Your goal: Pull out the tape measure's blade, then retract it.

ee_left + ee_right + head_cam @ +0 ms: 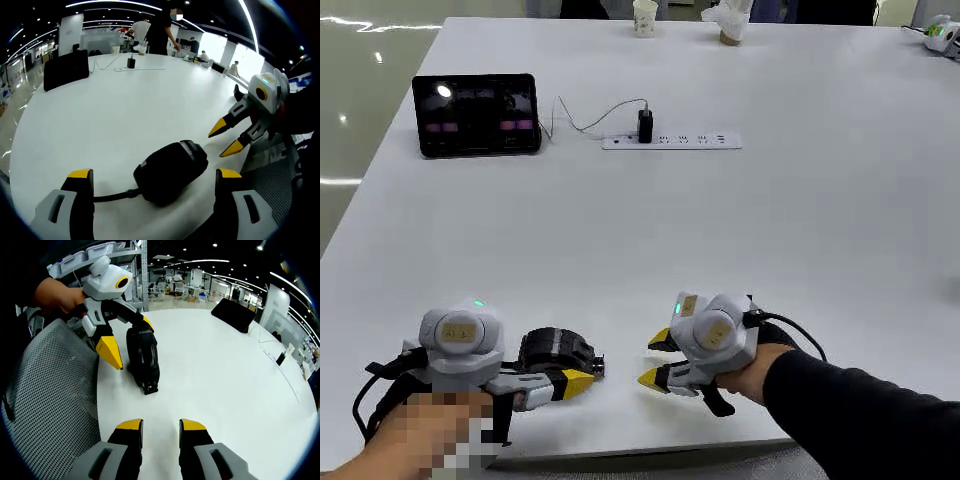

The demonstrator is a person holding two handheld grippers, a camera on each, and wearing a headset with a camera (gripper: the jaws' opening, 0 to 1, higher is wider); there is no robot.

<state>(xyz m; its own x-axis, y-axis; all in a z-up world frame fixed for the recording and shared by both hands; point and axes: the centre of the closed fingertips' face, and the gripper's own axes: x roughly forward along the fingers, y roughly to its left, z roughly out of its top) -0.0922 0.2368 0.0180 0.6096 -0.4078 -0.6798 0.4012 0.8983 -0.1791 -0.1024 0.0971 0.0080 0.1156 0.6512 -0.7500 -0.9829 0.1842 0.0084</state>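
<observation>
A black tape measure lies on the white table near its front edge, blade fully in. My left gripper is open, its yellow-tipped jaws standing either side of the case without pressing on it. In the left gripper view the tape measure sits between the wide-apart jaws of the left gripper, with a black strap trailing to the left. My right gripper is a short way to the right, open by a narrow gap and holding nothing. Its view shows the tape measure, the left gripper and its own jaws.
A dark tablet stands at the back left. A white power strip with a black charger lies mid-table, and a paper cup is at the far edge. A grey mesh chair is beside the table's near edge.
</observation>
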